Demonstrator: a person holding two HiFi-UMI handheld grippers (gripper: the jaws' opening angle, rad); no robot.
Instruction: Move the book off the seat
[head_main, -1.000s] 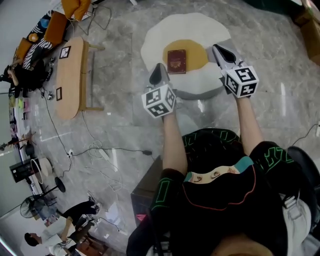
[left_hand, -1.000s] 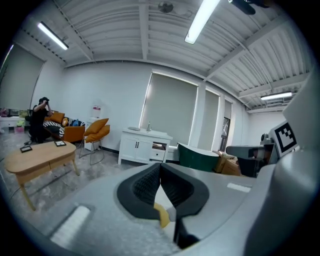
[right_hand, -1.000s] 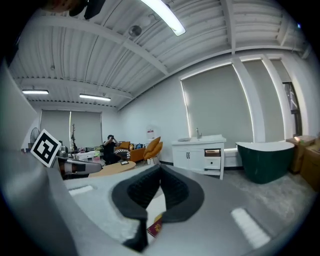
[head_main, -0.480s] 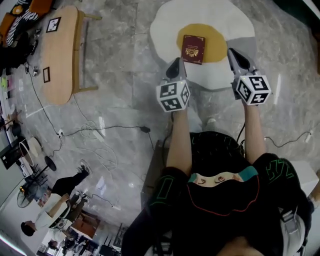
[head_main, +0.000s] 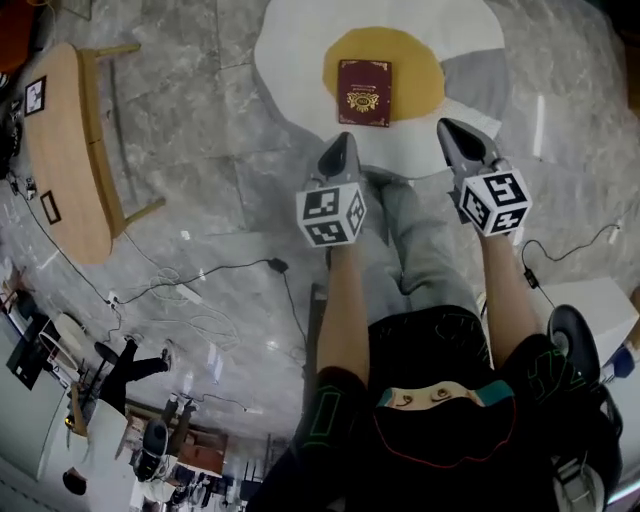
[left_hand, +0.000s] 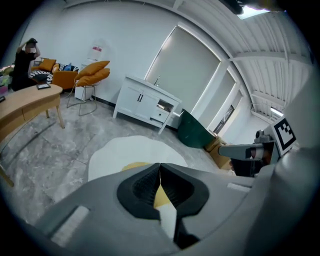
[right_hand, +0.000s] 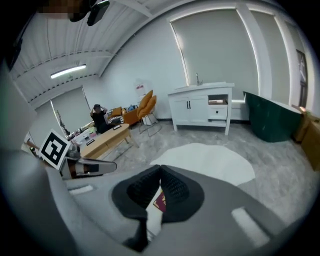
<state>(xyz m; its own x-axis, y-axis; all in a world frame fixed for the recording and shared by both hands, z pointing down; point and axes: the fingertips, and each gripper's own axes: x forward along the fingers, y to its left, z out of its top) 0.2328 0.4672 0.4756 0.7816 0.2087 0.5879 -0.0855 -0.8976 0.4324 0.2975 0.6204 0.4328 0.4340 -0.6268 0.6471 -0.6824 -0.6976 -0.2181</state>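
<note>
A dark red book (head_main: 364, 92) with a gold emblem lies flat on the yellow centre of a white, fried-egg-shaped seat (head_main: 290, 50). My left gripper (head_main: 341, 142) hangs shut over the seat's near edge, just short of the book and slightly to its left. My right gripper (head_main: 447, 127) is also shut, over the near edge to the book's right. Neither touches the book. In the right gripper view a sliver of the book (right_hand: 161, 201) shows below the closed jaws. In the left gripper view only the yellow patch (left_hand: 161, 197) shows there.
A long wooden table (head_main: 65, 150) stands to the left, with cables (head_main: 200, 290) trailing over the marble floor. Beyond the seat are a white cabinet (left_hand: 145, 102), a dark green tub (left_hand: 195, 132) and an orange chair (left_hand: 92, 75). A person stands by the table.
Both grippers have come down together toward the seat's near edge, still shut. The book has not moved on the seat.
</note>
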